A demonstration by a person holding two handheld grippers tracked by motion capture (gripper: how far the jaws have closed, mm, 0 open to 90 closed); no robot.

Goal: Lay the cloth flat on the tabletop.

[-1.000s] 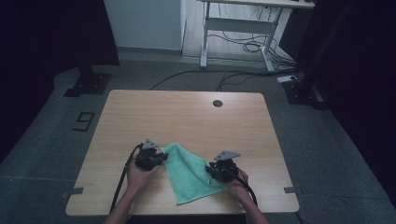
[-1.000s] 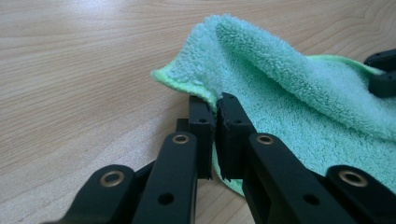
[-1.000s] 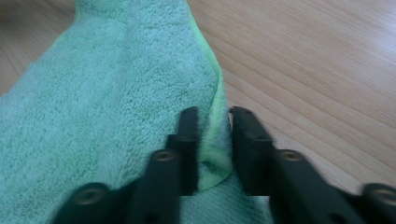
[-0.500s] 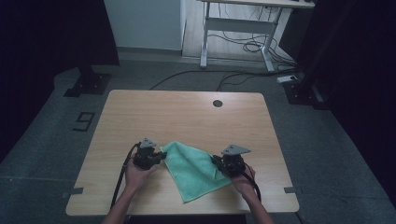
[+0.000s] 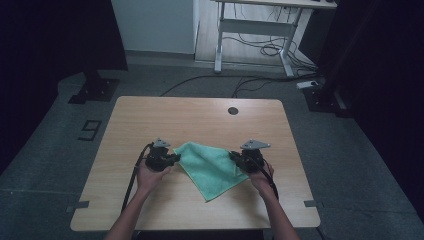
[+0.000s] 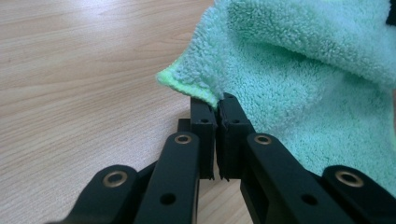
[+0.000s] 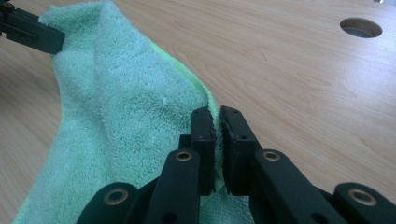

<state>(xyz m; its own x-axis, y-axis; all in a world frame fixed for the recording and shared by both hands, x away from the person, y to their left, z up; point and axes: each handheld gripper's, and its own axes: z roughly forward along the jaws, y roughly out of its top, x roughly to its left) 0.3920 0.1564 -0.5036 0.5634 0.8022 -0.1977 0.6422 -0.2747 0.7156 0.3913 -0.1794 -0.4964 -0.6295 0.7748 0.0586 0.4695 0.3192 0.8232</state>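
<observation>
The green cloth [image 5: 210,167] spans left to right between the grippers, a loose corner pointing toward the person, left gripper [image 5: 172,159] and right gripper [image 5: 234,156] each clamped on an edge

Both forearms come in from the bottom edge, hands apart. The left gripper [image 5: 172,159] points toward the right one, its fingers [image 6: 204,122] pinched together on a cloth [image 5: 210,167] corner. The right gripper [image 5: 235,157] points back at it, and its fingers [image 7: 204,135], which have just been closing, clamp the opposite cloth edge.
</observation>
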